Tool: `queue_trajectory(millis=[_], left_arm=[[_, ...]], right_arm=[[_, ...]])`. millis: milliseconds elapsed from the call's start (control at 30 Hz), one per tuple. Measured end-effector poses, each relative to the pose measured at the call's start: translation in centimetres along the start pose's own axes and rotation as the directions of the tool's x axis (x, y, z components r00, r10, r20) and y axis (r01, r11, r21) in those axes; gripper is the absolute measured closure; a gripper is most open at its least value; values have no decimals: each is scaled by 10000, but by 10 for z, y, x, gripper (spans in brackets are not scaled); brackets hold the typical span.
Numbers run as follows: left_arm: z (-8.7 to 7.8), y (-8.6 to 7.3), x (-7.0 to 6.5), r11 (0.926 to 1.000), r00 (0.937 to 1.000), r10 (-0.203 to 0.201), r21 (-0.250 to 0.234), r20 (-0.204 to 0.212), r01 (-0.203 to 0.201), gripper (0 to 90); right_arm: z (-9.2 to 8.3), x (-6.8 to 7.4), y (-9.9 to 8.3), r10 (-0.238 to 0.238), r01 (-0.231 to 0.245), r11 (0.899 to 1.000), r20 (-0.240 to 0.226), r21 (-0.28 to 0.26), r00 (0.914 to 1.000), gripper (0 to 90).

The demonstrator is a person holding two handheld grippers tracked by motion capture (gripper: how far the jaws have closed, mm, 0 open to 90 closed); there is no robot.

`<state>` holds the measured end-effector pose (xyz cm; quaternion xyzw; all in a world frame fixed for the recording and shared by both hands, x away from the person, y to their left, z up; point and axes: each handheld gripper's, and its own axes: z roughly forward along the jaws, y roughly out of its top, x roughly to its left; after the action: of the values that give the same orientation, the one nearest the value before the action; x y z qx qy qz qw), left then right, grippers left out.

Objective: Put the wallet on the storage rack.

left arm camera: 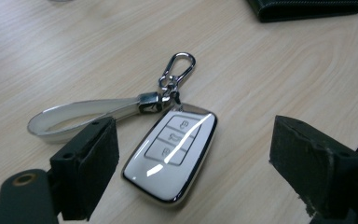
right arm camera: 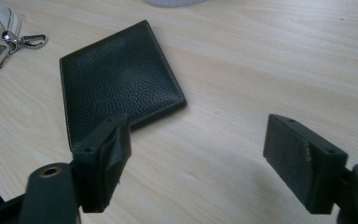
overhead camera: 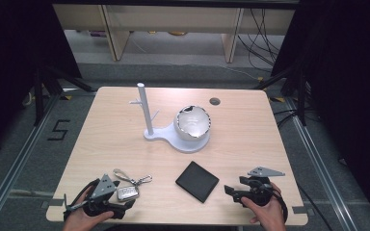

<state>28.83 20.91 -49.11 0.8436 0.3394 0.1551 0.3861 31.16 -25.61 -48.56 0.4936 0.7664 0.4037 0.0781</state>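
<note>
Table (overhead camera: 250, 130): pale wood, rounded corners; bare stretches at left and right, near edge close under both hands.
Stand (overhead camera: 154, 132): white, upright post with small pegs, at table centre; well apart from the work at the near edge.
Bowl (overhead camera: 191, 122): round, shiny, tipped on the stand's base; likely fragile, best given a wide berth.
Wallet (overhead camera: 197, 181): black grained leather, flat, corner-on between the two grippers; probably soft, thin, hard to pinch off the surface except at a corner.
Left hand-held gripper (left arm camera: 193, 163): jaws wide, nothing gripped, straddling the key fob at the near-left of the table.
Right hand-held gripper (right arm camera: 198, 154): jaws wide, empty, aimed at bare wood just beside the wallet's near corner.
Key fob (left arm camera: 170, 151): white glossy shell, chrome rim, flat on the table between the left jaws; judged light, rigid, slippery. Best grip across the two long sides, mid-body.
Strap (left arm camera: 74, 116): white loop, limp, trailing off to one side; likely to dangle once lifted.
Clip (left arm camera: 179, 67): small metal carabiner at the fob's far end, pointing toward the wallet; may swing or snag.
</note>
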Motion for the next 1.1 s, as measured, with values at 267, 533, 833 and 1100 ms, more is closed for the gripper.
queue_trajectory(millis=[267, 533, 833, 1100], left_arm=[[21, 47, 3, 9988, 9977, 493, 46, 455, -495, 205], [53, 94, -3, 9936, 9918, 1010, 426, 783, -1045, 274], [94, 135, -5, 9735, 9687, 2153, 511, 1232, -2229, 626], [125, 156, -19, 9551, 9504, 2673, 869, 1593, -2832, 852]], right_arm=[[0, 4, 3, 57, -52, 9998, -220, 208, 9997, 252], [0, 0, 2, -291, 294, 9994, -152, 163, 9995, 247], [-1, 5, 1, -351, 359, 9990, -334, 249, 9988, 281], [1, 6, 0, -151, 169, 9993, -503, 342, 9986, 285]])
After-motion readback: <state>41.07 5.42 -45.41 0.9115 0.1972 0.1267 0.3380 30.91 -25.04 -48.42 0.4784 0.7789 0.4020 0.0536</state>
